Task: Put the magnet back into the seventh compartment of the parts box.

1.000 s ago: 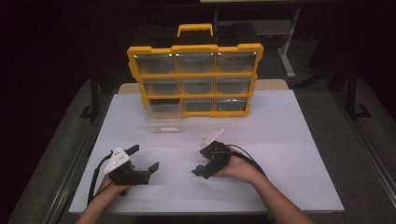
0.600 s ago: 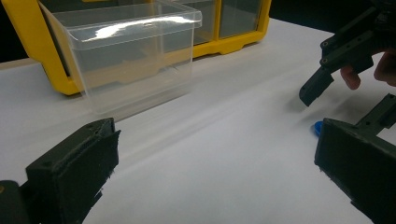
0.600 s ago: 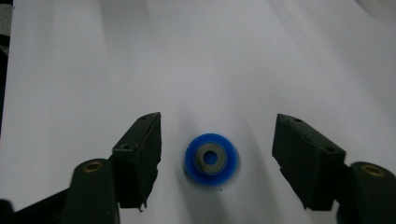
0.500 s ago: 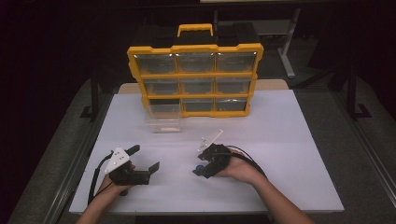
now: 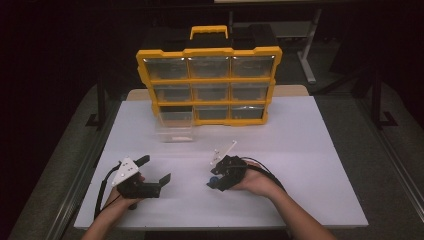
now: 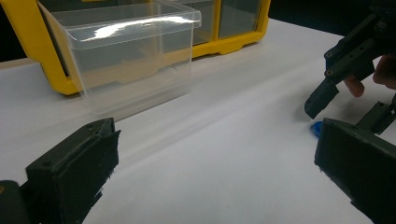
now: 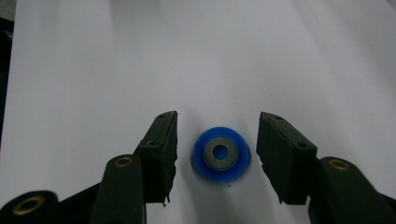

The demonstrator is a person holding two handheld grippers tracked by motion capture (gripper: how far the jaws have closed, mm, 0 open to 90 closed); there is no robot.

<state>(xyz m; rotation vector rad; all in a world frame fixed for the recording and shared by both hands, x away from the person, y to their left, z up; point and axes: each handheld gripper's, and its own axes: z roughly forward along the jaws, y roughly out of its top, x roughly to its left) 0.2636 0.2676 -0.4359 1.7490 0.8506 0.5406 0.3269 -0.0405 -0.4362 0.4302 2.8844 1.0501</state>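
Blue wheel (image 7: 220, 153) between half-closed right gripper (image 7: 217, 154)

wheel (image 7: 221, 152): blue, grey hub; organizer (image 5: 209, 85): yellow; table (image 5: 310, 150): white; drawer (image 5: 174, 131): clear

No text, label, brand, number or sign can be read anywhere: not on the yellow plastic drawer organiser (image 5: 210, 85), the clear plastic drawer box (image 6: 130, 60), or the small blue plastic ring (image 7: 221, 152).
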